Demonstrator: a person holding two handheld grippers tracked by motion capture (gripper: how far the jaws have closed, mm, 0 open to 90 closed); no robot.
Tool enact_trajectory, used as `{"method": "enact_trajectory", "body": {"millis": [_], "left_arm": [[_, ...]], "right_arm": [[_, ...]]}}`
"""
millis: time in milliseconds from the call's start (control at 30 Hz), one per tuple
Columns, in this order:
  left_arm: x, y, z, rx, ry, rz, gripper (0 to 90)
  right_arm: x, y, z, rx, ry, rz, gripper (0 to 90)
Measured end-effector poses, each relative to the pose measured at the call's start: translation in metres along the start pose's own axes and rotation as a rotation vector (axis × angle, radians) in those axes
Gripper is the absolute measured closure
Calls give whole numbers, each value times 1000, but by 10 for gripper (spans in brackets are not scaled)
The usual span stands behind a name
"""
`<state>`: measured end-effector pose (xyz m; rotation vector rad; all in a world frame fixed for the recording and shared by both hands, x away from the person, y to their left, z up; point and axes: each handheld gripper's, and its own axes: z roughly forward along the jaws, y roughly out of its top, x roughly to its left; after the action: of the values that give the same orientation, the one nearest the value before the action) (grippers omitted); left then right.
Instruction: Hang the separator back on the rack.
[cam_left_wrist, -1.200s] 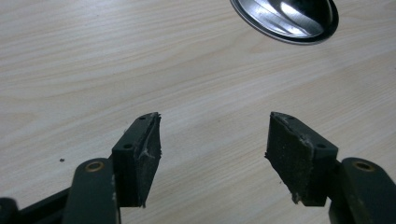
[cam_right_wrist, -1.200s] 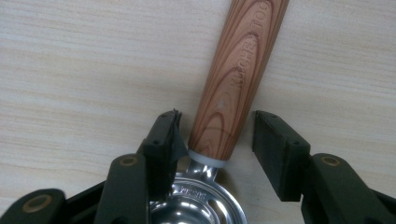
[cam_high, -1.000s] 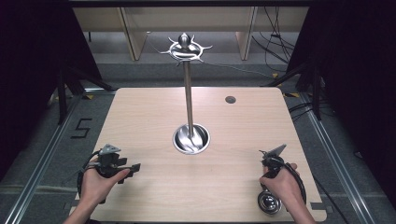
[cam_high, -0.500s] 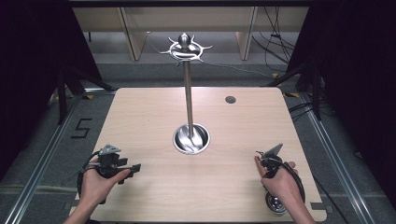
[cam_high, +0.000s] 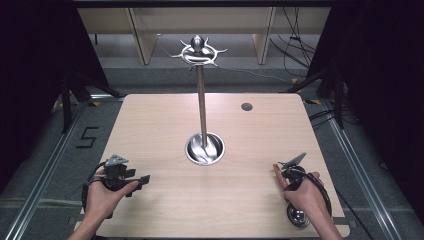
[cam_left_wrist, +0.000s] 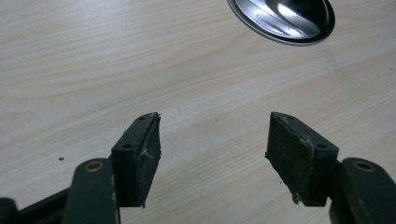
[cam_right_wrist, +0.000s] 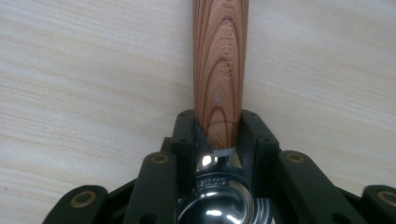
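While the right gripper (cam_right_wrist: 217, 140) has just been closing, its jaws now clamp the wooden handle (cam_right_wrist: 220, 70) of a steel ladle (cam_high: 298, 216) lying at about five o'clock on the table (cam_high: 150, 125), so the grasp step looks done. Next, I judge, comes a lift and a carry to the stand (cam_high: 201, 100) at centre, hooking the ladle on its top ring at twelve o'clock. The left gripper (cam_left_wrist: 212, 154) rests at seven o'clock, jaws spread and empty. Count: one ladle, one stand, two grippers.
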<state>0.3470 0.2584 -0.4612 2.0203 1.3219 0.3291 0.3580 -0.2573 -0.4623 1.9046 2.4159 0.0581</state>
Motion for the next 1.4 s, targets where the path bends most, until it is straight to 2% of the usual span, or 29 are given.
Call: {"method": "enact_trajectory", "body": {"millis": [33, 67, 100, 200, 300, 367, 433, 467, 500, 600, 667, 700, 733, 767, 933, 967, 1033, 1067, 1100, 1133, 1167, 1233, 1267, 1333, 1367, 1400], "left_arm": [[0, 0, 0, -3, -1, -2, 345], [0, 0, -1, -3, 1, -3, 345], [1, -1, 0, -11, 5, -4, 346], [2, -1, -2, -8, 7, -3, 346], [2, -1, -1, -12, 5, -6, 347], [2, -2, -2, -10, 6, -8, 346], [2, -2, -2, -11, 7, -7, 347], [2, -2, -2, -12, 6, -6, 347], [2, -2, -2, -17, 6, -9, 347], [1, -1, -2, -31, 6, -20, 347], [1, -2, -2, -45, 11, -30, 348], [0, -2, -1, -65, 8, -52, 348], [1, -1, -2, -46, 8, -37, 348], [2, -1, -4, -32, 10, -19, 348], [1, -1, -3, -42, 12, -34, 348], [1, -2, -3, -39, 12, -31, 348], [1, -2, -3, -44, 10, -34, 347], [-1, -2, -1, -66, 10, -55, 347], [-1, -2, -1, -69, 10, -54, 347], [-1, -1, -2, -59, 14, -41, 347], [1, -1, -3, -42, 13, -23, 346], [0, -2, -2, -49, 11, -38, 347], [-2, -2, -1, -70, 10, -61, 347], [1, -2, -4, -48, 14, -39, 348], [-1, -1, -3, -79, 14, -62, 350], [-1, -1, -3, -84, 19, -62, 351]], "right_arm": [[-4, -2, -2, -18, 5, -17, 704], [-7, -3, -4, -21, 54, -22, 704], [-8, -4, -5, -37, 54, -22, 704], [-16, -9, -11, -98, 118, -6, 705], [-20, -12, -16, -159, 127, -9, 706], [-16, -15, -22, -201, 88, 14, 706], [-15, -19, -27, -239, 93, 3, 706], [-17, -20, -25, -278, 70, -51, 706], [-15, -21, -28, -279, 87, -35, 706], [-9, -24, -35, -335, 99, -14, 706], [-8, -26, -38, -378, 104, -35, 706], [-7, -27, -40, -414, 115, -38, 706], [-5, -28, -42, -434, 107, -34, 706], [-6, -28, -44, -457, 112, -54, 706], [-5, -30, -51, -537, 129, -81, 706], [-4, -31, -53, -538, 133, -68, 706], [-5, -31, -55, -561, 142, -87, 706], [-5, -31, -56, -564, 149, -94, 706], [-4, -31, -56, -552, 171, -82, 706], [-5, -31, -57, -567, 196, -79, 706], [-5, -31, -57, -562, 202, -71, 706], [-7, -31, -57, -573, 176, -87, 706], [-7, -31, -58, -577, 179, -91, 706], [-7, -30, -60, -604, 198, -100, 706], [-6, -29, -61, -609, 201, -101, 706], [-5, -28, -62, -628, 209, -104, 706]]}}
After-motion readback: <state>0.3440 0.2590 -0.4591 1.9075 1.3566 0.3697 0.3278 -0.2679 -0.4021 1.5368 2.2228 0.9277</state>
